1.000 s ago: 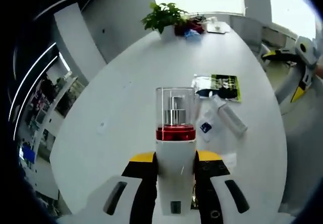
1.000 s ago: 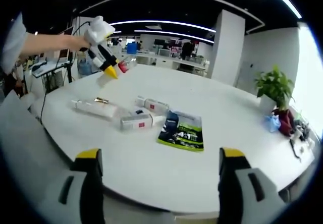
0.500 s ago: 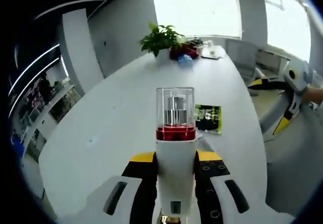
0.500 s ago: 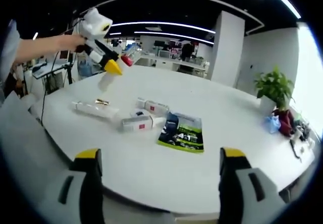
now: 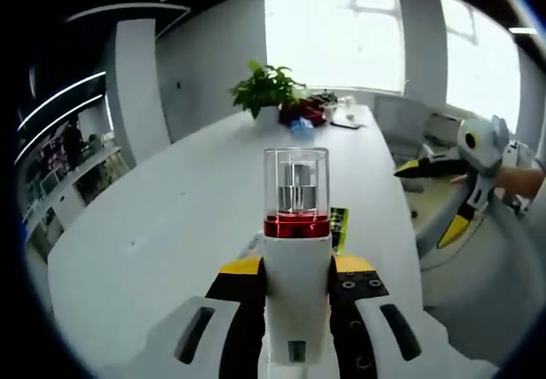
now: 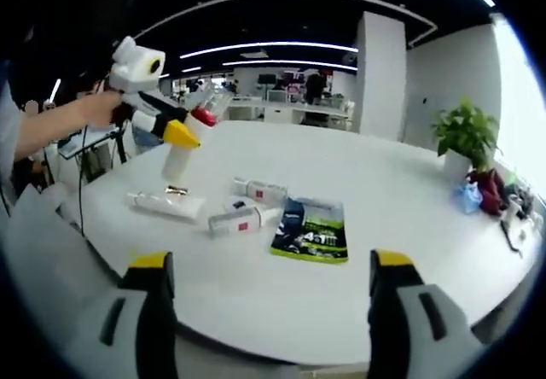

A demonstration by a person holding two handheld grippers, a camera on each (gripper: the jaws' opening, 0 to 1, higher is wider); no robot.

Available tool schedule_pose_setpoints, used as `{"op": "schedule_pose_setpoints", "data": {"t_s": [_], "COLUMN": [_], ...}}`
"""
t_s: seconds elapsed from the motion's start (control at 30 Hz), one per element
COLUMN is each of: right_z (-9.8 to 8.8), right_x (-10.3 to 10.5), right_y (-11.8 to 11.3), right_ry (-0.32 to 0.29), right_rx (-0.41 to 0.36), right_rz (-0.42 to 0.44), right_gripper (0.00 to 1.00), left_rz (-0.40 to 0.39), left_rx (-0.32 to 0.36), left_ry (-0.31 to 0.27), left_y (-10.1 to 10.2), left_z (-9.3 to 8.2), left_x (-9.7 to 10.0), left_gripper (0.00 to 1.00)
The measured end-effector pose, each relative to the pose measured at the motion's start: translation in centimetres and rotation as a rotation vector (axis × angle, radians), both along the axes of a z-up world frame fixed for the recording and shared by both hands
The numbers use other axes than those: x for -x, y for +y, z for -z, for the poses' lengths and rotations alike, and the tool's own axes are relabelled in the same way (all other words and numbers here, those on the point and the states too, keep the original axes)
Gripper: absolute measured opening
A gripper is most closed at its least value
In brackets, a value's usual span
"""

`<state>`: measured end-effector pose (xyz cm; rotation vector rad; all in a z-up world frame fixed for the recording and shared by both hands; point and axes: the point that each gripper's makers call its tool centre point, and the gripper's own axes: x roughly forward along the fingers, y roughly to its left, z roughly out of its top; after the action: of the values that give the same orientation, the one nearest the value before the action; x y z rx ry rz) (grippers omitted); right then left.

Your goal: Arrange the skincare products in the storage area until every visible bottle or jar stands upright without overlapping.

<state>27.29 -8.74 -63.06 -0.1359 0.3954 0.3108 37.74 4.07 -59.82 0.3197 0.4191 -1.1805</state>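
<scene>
White plastic and a red collar mark the pump bottle [image 5: 296, 251] clamped between the yellow-tipped jaws of the left gripper [image 5: 295, 270], its clear cap pointing out along them — lifted clear above the white table [image 5: 179, 225]. In the right gripper view the same bottle [image 6: 182, 144] hangs in the air past the table's left end, a hand [image 6: 96, 108] holding the tool. Below it on the tabletop lie a white tube [image 6: 166, 203], a small white bottle with a red label [image 6: 241, 219] and another like it [image 6: 260, 191], all on their sides, close together but apart. Just beside them lies a dark sachet with green print [image 6: 312, 230]. The right gripper [image 6: 271, 270] stands with its jaws wide apart, nothing between them. A potted plant [image 6: 463, 140] stands at the table's far end.
</scene>
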Motion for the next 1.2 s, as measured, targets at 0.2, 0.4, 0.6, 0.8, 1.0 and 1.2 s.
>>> {"op": "schedule_pose_setpoints", "data": {"t_s": [0.2, 0.4, 0.6, 0.8, 1.0, 1.2], "right_z": [-2.6, -5.7, -7.1, -6.7, -6.3, -6.0], "right_x": [-1.6, -3.7, -5.5, -6.5, -7.2, -7.8], "right_y": [1.4, 3.2, 4.4, 5.5, 6.8, 7.2], "right_ry": [-0.048, -0.102, -0.096, -0.062, -0.027, -0.019], "right_rx": [-0.093, -0.234, -0.35, -0.411, -0.471, -0.496], "right_rz": [-0.036, -0.08, -0.118, -0.146, -0.183, -0.216], "right_gripper": [0.95, 0.92, 0.87, 0.73, 0.62, 0.46], "left_rz": [-0.006, -0.013, -0.004, 0.008, 0.033, 0.065], "left_rx": [0.047, 0.098, 0.132, 0.161, 0.168, 0.208], "left_ry": [0.006, 0.035, 0.074, 0.108, 0.124, 0.162], "left_y": [-0.7, -1.4, -2.4, -3.2, -3.9, -4.4], "left_z": [-0.5, -0.4, 0.3, 0.8, 1.4, 1.5], "left_x": [0.5, 1.1, 2.1, 3.0, 3.8, 4.5], "left_gripper": [0.24, 0.24, 0.24, 0.24, 0.24, 0.24]}}
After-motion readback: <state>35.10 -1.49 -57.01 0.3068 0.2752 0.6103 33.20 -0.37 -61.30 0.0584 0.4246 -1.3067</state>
